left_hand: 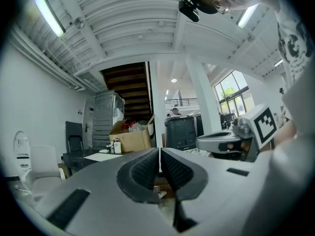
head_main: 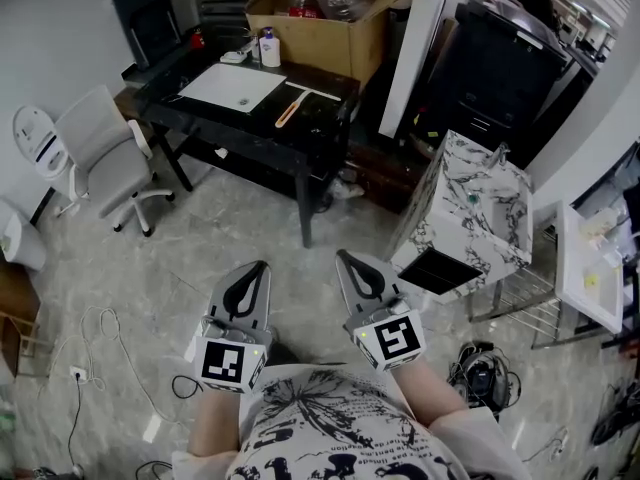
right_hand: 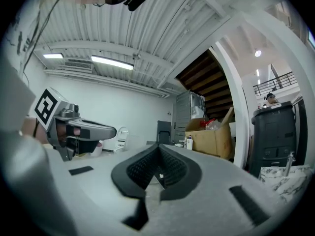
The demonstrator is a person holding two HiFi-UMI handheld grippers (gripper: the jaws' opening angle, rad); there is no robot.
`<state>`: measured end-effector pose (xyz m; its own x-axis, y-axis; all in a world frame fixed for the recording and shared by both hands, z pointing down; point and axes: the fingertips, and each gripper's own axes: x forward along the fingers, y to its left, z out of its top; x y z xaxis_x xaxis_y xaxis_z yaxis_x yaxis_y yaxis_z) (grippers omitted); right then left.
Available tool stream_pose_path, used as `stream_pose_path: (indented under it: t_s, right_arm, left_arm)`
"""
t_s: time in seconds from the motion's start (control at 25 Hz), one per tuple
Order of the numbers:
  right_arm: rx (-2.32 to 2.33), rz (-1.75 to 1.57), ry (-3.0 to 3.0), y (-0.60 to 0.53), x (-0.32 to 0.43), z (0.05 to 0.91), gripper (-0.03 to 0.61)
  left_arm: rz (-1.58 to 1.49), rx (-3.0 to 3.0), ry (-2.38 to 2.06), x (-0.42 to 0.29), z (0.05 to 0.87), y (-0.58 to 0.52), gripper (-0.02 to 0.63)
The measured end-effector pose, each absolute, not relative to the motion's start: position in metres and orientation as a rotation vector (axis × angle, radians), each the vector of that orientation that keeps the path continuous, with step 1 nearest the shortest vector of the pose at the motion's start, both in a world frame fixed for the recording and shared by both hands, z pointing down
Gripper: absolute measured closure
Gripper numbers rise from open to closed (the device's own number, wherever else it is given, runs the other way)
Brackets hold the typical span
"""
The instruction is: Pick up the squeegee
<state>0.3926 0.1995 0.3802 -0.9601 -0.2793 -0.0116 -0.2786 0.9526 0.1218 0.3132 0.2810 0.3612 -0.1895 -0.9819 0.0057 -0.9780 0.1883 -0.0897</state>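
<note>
The squeegee (head_main: 291,108), with an orange-brown handle and a pale blade, lies on the black table (head_main: 330,118) at the far side of the room, beside a white sheet (head_main: 232,87). Both grippers are held close to the person's body, well short of the table and pointing level toward it. My left gripper (head_main: 262,265) (left_hand: 160,154) has its jaws pressed together with nothing between them. My right gripper (head_main: 342,255) (right_hand: 158,149) is likewise shut and empty. Each gripper view shows the other gripper beside it. The squeegee cannot be made out in either gripper view.
A cardboard box (head_main: 320,23) and a white bottle (head_main: 268,48) stand at the table's back. A white office chair (head_main: 100,143) is left of the table. A marble-patterned sink cabinet (head_main: 470,208) stands on the right. Cables (head_main: 100,328) lie on the floor at left.
</note>
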Motion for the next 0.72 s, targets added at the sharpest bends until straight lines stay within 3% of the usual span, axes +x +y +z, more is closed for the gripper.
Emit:
stream_pose_path:
  t_s: [0.44, 0.72]
  right_arm:
    - [0.410, -0.128, -3.077, 0.173, 0.326, 0.399, 0.586]
    - [0.468, -0.122, -3.048, 0.144, 0.226, 0.400, 0.586]
  left_arm:
    - [-0.114, -1.946, 2.438, 0.248, 0.378, 0.264, 0.601]
    - [-0.098, -1.995, 2.420, 0.146, 0.381, 0.234, 0.601]
